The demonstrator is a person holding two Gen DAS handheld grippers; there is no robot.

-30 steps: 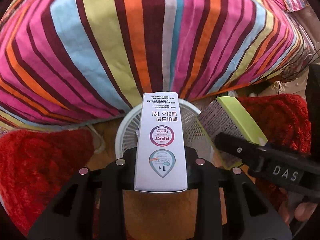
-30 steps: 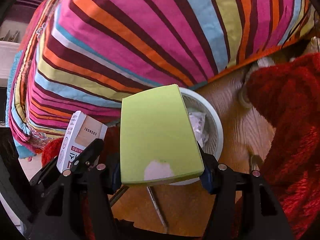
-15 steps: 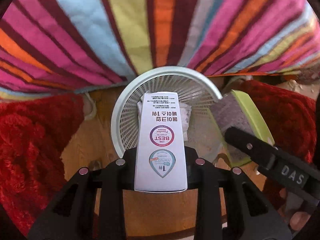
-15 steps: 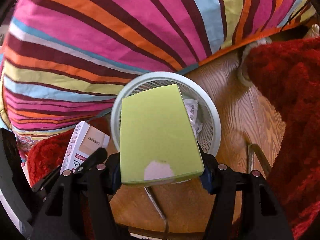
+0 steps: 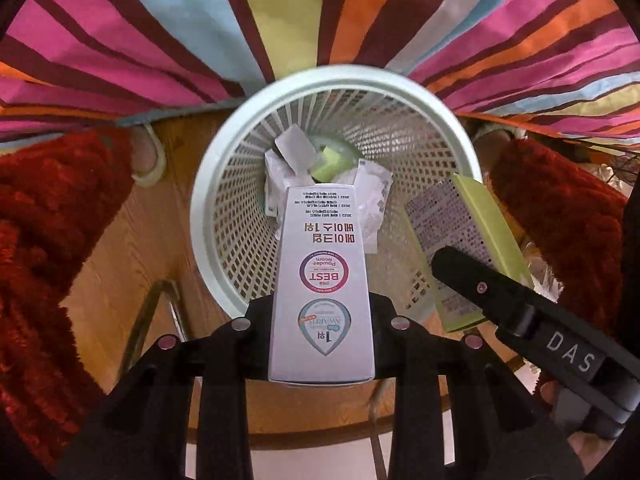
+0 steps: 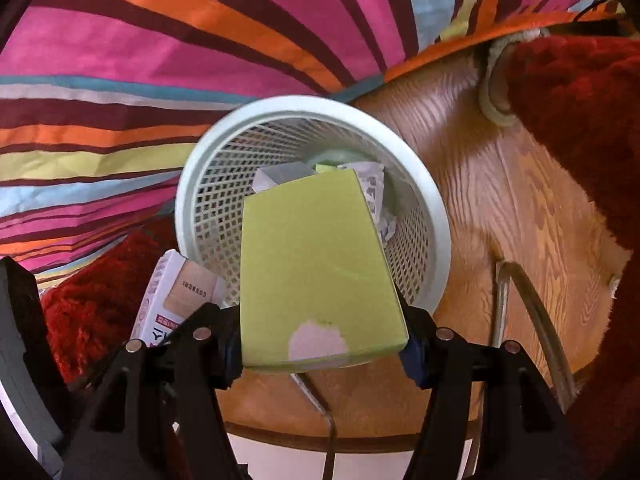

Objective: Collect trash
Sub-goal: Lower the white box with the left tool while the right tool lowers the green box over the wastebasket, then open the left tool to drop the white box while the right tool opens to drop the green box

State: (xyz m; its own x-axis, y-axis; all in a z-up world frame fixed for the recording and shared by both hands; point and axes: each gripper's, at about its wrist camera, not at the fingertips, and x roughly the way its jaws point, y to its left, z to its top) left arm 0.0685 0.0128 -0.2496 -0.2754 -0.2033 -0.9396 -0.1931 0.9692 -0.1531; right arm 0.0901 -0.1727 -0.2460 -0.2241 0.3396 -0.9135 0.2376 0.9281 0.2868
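Left claw [image 5: 322, 344]: squeezes the white box [image 5: 323, 280], tipped down over the bin so the box can drop in.
Bin [image 5: 208, 184]: white basket on the wood floor by the stripy blanket [image 5: 160, 40]; crumpled paper [image 5: 288, 160] lies inside.
Right claw [image 6: 322, 344]: squeezes the green box [image 6: 316, 264] over the bin too, ready to drop.

Striped cloth [image 5: 320, 12]: pink, maroon, orange, pale blue, yellow-green bands. Basket [image 5: 200, 216]: white, square lattice of holes. White carton [image 5: 322, 292]: red and grey print, purple ring badge, teal drop badge. Green box [image 6: 316, 268]: flat lime face, one pale pink torn patch; side grey with fine print. Rug [image 5: 48, 240]: deep red, shaggy. Floor [image 6: 516, 216]: orange-brown wood grain. Both tools black.
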